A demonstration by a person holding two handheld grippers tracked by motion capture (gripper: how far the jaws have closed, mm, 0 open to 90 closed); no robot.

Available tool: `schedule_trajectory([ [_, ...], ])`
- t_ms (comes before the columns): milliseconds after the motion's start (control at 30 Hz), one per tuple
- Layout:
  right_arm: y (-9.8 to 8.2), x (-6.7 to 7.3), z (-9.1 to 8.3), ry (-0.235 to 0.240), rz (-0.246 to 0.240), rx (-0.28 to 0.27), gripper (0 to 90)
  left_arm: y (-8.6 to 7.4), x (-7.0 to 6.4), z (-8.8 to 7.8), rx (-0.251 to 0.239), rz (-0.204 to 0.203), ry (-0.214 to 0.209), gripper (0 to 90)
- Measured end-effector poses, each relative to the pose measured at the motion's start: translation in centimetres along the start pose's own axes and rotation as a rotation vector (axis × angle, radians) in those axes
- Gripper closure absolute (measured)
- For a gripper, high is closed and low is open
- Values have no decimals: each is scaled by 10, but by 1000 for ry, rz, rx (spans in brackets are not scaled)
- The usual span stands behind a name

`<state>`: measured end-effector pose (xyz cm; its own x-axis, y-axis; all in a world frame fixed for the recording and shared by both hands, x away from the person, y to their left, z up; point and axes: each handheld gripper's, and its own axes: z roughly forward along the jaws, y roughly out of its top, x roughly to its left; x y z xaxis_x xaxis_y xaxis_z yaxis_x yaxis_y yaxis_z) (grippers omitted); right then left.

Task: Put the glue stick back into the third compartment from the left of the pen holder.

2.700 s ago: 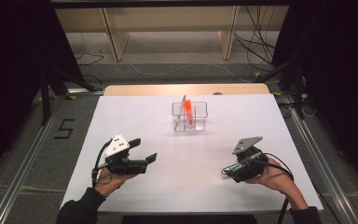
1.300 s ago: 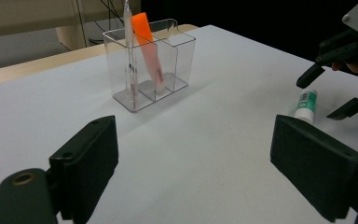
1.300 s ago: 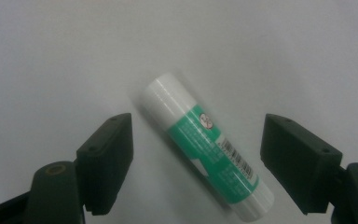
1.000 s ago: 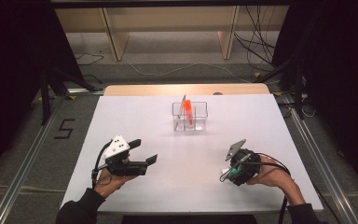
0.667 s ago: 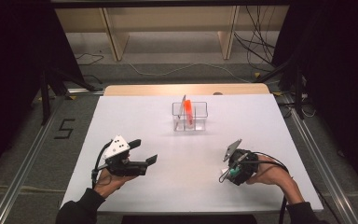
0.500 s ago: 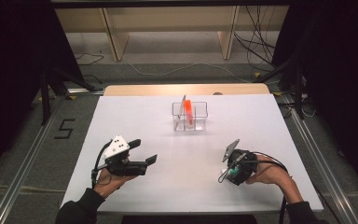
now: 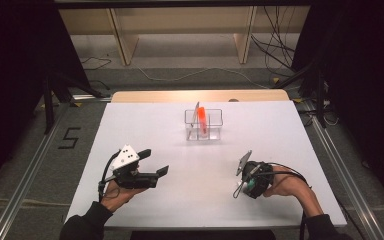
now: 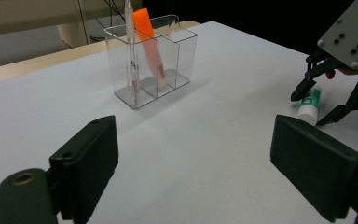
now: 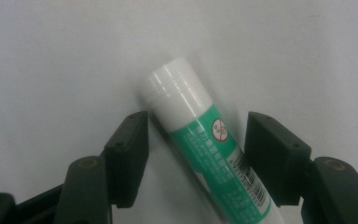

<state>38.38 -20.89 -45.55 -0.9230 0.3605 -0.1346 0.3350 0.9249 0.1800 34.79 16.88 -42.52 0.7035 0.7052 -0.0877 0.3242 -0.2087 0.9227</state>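
Observation:
A green and white glue stick [image 9: 196, 140] lies on the white table [image 7: 190, 200], between the jaws of my right gripper [image 9: 198, 123]. Its jaws have just been closing and still stand open: the left pad is almost at the cap, and a gap remains on the right. In the high view the right gripper [image 7: 245, 187] points down at the table's front right, over the glue stick [image 8: 310, 103]. My left gripper [image 7: 153, 161] rests at the front left, open and holding nothing, and faces a clear organizer [image 8: 186, 51].
The clear organizer [image 7: 215, 117] stands at the back centre of the table. It holds an orange marker [image 7: 201, 119] and a slim pen [image 7: 195, 114], both leaning. A wooden strip [image 7: 200, 95] runs along the far table edge.
The right gripper has tipped downward and shifted slightly left, over the glue stick, and its jaws have narrowed. The left gripper has stayed where it was.

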Motion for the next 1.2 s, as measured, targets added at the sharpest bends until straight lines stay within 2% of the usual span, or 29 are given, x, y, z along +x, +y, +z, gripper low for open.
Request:
schedule_trajectory([
  [267,4,-1,0,7,-11,21,471,0,0,0,-1,1,0,146],
  [433,7,-1,0,9,-39,47,517,0,0,0,0,0,-1,148],
  [567,11,0,0,6,-77,76,566,0,-1,0,-10,-3,4,149],
  [767,15,5,-2,-13,-126,91,646,0,0,0,-9,-3,5,149],
  [867,15,7,-2,-16,-150,105,656,0,0,-1,-8,-1,5,150],
  [933,15,9,-4,-37,-170,107,657,0,0,-1,-8,-1,6,149],
  [1100,16,9,-16,-79,-168,48,659,0,-1,0,-7,-2,9,150],
  [1200,16,7,-23,-113,-150,1,659,1,0,-1,-13,0,11,150],
])
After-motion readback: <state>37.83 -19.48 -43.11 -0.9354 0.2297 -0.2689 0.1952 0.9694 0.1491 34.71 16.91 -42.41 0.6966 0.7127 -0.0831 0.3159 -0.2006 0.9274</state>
